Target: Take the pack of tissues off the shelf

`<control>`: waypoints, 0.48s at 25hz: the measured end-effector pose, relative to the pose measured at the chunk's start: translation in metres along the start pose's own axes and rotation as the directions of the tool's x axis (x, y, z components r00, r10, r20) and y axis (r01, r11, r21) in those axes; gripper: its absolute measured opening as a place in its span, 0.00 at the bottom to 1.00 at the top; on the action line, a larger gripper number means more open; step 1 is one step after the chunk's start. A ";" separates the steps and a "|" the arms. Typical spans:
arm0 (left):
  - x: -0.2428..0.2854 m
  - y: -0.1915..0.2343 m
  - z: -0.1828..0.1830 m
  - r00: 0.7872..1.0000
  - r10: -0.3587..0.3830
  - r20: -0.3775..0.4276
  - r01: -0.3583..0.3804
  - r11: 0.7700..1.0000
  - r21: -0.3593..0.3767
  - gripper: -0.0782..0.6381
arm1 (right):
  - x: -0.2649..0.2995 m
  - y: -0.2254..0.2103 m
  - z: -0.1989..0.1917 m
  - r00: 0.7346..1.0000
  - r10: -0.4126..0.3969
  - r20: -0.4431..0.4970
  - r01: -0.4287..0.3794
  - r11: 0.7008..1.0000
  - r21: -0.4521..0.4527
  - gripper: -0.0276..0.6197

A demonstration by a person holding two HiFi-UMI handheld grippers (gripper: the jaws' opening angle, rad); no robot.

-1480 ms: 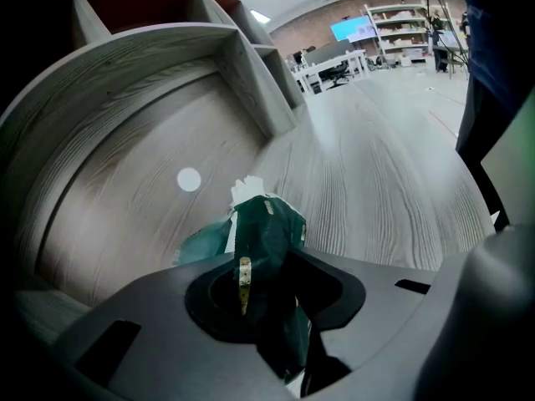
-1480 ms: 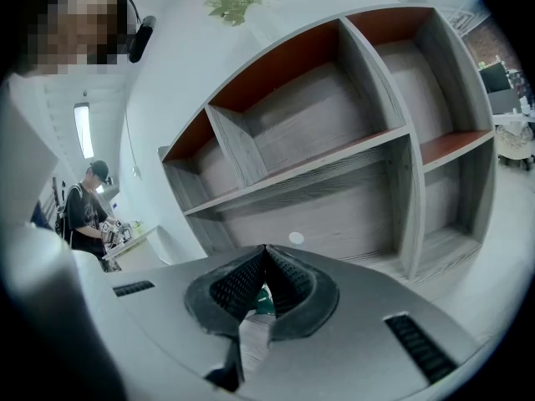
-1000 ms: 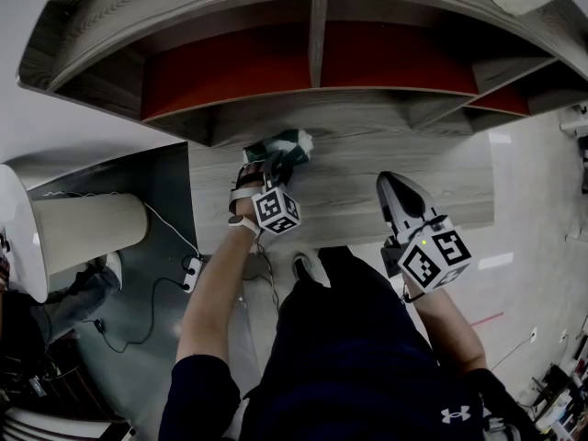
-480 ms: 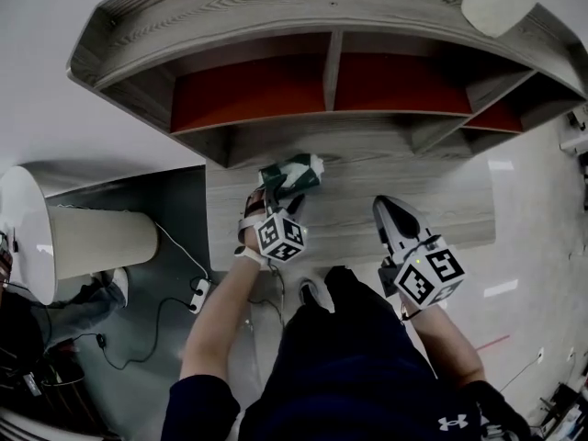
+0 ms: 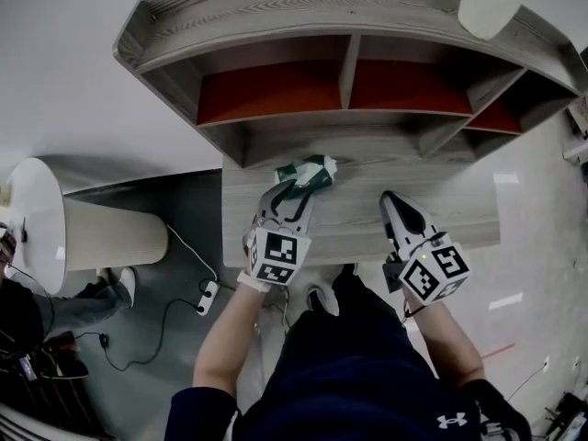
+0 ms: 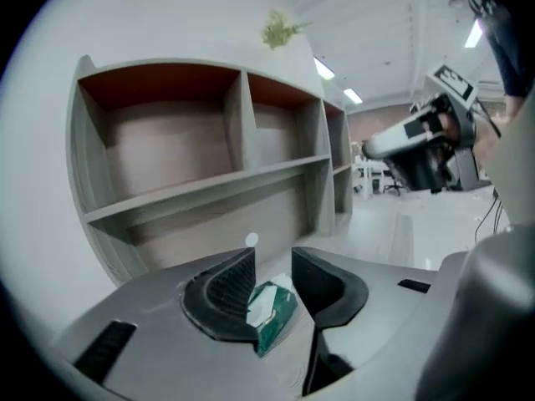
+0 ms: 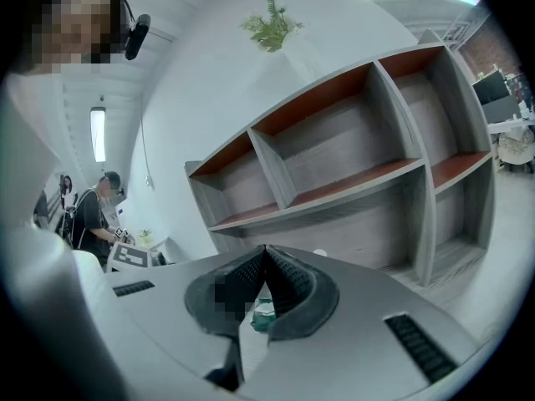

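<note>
We see the pack (image 5: 309,173) of tissues, green and white, off the shelf (image 5: 303,21). It sits tilted between the jaws of the left gripper (image 5: 296,191), in front of the unit's low grey board. In the left gripper view those jaws are closing on the pack (image 6: 274,306), and both pads touch it. The right gripper (image 5: 393,205) hangs just to the right, apart from the pack. In its own view its tips (image 7: 265,253) are pressed together.

The shelf is grey wood-grain with red-brown back panels, and we count three such panels in the head view. A small green plant (image 7: 269,25) stands on its top. Behind it is a plain white wall (image 5: 64,62). To the right the floor (image 5: 542,182) is pale and glossy. To the left it is a darker grey patch (image 5: 188,200), where a white drum-shaped thing (image 5: 55,228) stands. A thin cable (image 5: 184,246) runs across that patch to a white power strip (image 5: 209,294). In the right gripper view, a person (image 7: 96,215) stands far off on the left.

The print on the pack is too blurred for us to read. Each gripper carries a cube with black-and-white square markers, one on the left (image 5: 276,257) and one on the right (image 5: 437,272). A small white logo (image 5: 453,418) shows on the wearer's dark clothing.

We count one pack, two grippers, two cubes, one plant, one cable and one power strip.
</note>
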State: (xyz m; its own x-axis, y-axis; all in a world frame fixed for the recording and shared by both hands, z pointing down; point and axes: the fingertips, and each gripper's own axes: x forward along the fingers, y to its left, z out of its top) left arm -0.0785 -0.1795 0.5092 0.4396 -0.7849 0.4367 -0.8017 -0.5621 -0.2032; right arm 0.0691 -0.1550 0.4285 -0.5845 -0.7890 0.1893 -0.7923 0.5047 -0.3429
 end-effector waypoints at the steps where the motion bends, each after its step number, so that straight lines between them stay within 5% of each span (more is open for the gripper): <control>1: -0.010 0.001 0.012 0.999 0.002 0.032 -0.001 1.000 -0.031 0.28 | 0.000 0.003 0.003 1.000 0.001 0.009 -0.001 1.000 -0.004 0.06; 6: -0.060 0.011 0.050 0.986 0.050 0.157 -0.024 0.987 -0.161 0.14 | -0.005 0.020 0.014 0.999 0.005 0.053 -0.004 1.000 -0.018 0.06; 12: -0.107 0.019 0.078 0.964 0.089 0.249 -0.044 0.983 -0.180 0.13 | -0.015 0.043 0.028 0.996 0.010 0.093 -0.006 0.999 -0.043 0.06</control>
State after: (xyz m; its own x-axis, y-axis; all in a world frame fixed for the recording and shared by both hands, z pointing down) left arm -0.1088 -0.1265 0.3905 0.4533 -0.8721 0.1844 -0.8803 -0.4705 -0.0612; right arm 0.0487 -0.1309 0.3851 -0.5736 -0.8131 0.0997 -0.7956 0.5239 -0.3043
